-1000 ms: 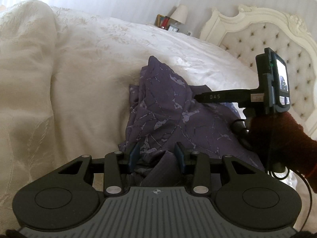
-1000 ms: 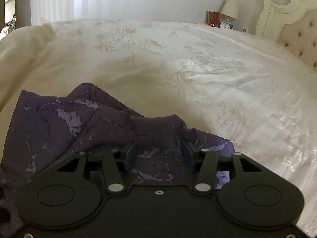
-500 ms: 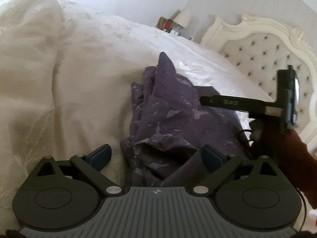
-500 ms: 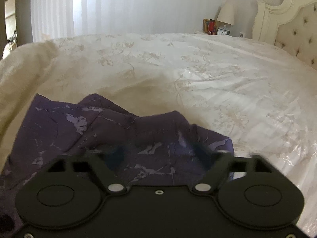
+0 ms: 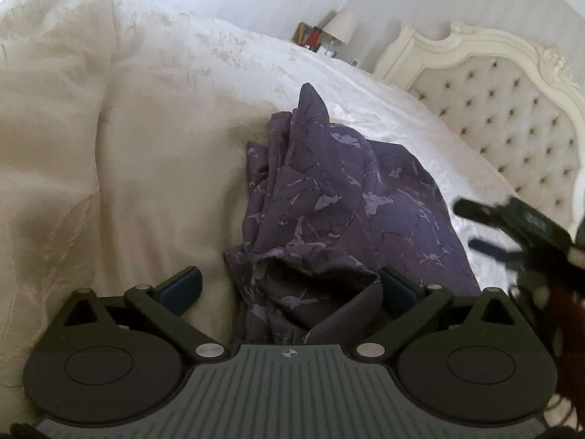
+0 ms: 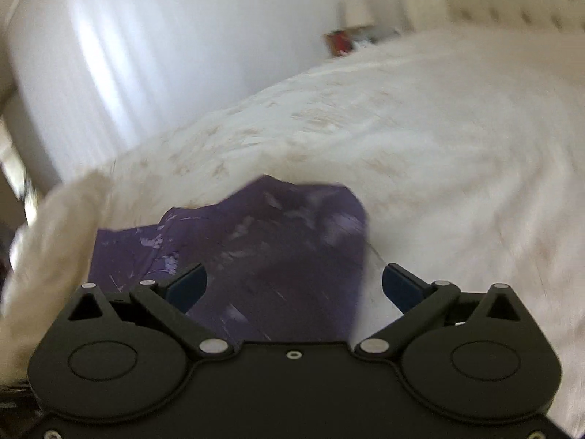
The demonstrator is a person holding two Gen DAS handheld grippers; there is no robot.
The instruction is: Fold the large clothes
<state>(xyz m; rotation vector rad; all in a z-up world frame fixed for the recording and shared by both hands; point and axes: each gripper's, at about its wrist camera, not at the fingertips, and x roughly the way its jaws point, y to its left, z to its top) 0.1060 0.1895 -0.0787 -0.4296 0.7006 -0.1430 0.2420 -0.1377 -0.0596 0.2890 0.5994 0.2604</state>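
A purple garment with a pale marbled print (image 5: pixel 329 205) lies bunched on the cream bed. My left gripper (image 5: pixel 289 287) is open, its blue pads spread wide on either side of the garment's near bunched edge. My right gripper (image 6: pixel 294 285) is open too, held just over the garment (image 6: pixel 278 241); its view is blurred. The right gripper also shows at the right edge of the left wrist view (image 5: pixel 512 226), blurred, beside the garment.
The cream bedspread (image 5: pixel 153 153) has a raised fold at the left (image 5: pixel 47 84). A tufted cream headboard (image 5: pixel 512 109) stands at the right. A nightstand with a lamp (image 5: pixel 342 27) sits far back. Bright curtains (image 6: pixel 109 55) hang behind the bed.
Both grippers opened and let go of the garment, which dropped into a bunch on the bed. The right gripper swung away fast, to the right and lower in the left wrist view.
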